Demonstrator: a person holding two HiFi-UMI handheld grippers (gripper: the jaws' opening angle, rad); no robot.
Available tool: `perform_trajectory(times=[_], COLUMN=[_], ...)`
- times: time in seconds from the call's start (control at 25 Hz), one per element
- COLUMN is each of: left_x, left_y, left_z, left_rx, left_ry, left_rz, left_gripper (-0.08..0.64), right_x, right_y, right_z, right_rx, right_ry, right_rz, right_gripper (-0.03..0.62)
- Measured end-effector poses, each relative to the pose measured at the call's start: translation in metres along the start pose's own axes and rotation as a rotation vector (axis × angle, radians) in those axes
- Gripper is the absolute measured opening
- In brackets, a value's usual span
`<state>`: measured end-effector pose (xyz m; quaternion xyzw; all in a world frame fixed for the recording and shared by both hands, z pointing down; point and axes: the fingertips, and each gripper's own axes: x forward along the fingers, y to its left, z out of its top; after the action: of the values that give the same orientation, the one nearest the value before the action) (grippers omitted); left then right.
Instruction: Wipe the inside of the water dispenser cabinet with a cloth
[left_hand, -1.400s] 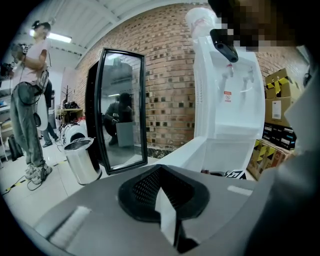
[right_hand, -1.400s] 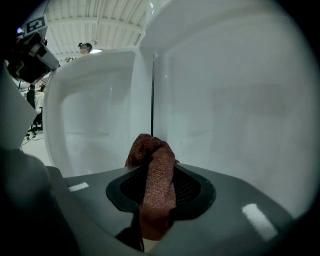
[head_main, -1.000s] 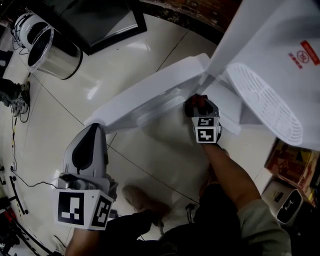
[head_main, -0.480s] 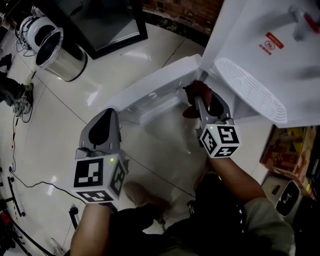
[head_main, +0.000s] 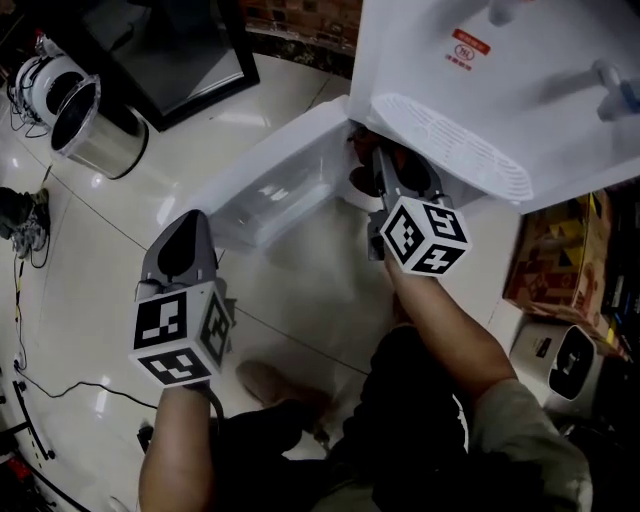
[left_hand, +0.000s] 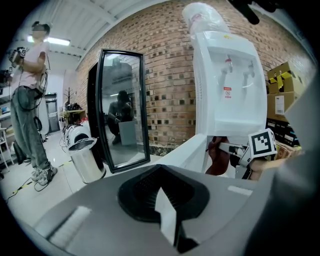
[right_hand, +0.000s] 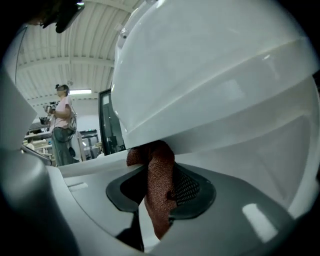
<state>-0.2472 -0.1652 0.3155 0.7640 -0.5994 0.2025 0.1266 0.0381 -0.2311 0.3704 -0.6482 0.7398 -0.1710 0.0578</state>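
Hanging low over the tiled floor (head_main: 90, 250), the left gripper (head_main: 188, 228) has its jaws pressed together on nothing, with free floor to its left and the swung-out cabinet door (head_main: 285, 180) near its tip. Further on, the right gripper (head_main: 388, 170) is clamped on the reddish cloth (right_hand: 159, 185) at the top edge of the cabinet opening, close under the water dispenser (head_main: 450, 90). A steel bin (head_main: 85, 115) stands well apart, far left.

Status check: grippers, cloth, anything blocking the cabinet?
Left gripper shut, empty. Right gripper shut on cloth at cabinet mouth. Door open, nothing in the way.
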Motion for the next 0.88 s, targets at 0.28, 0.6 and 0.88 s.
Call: perform_trajectory(times=[0.28, 0.6, 0.88], left_x=[0.001, 0.003, 0.004], left_y=[-0.001, -0.003, -0.005], left_z=[-0.001, 0.0, -0.001], left_rx=[0.01, 0.01, 0.028], left_ry=[0.003, 0.024, 0.027], left_rz=[0.017, 0.036, 0.051], left_gripper=[-0.003, -0.003, -0.003], right_x=[-0.058, -0.113, -0.15], right_y=[-0.069, -0.116, -0.148], right_z=[0.023, 0.039, 0.05], right_rx=[0.102, 0.106, 0.033], right_ry=[-0.065, -0.072, -0.048], right_rz=[-0.149, -0.263, -0.342], right_gripper=[0.133, 0.132, 0.132])
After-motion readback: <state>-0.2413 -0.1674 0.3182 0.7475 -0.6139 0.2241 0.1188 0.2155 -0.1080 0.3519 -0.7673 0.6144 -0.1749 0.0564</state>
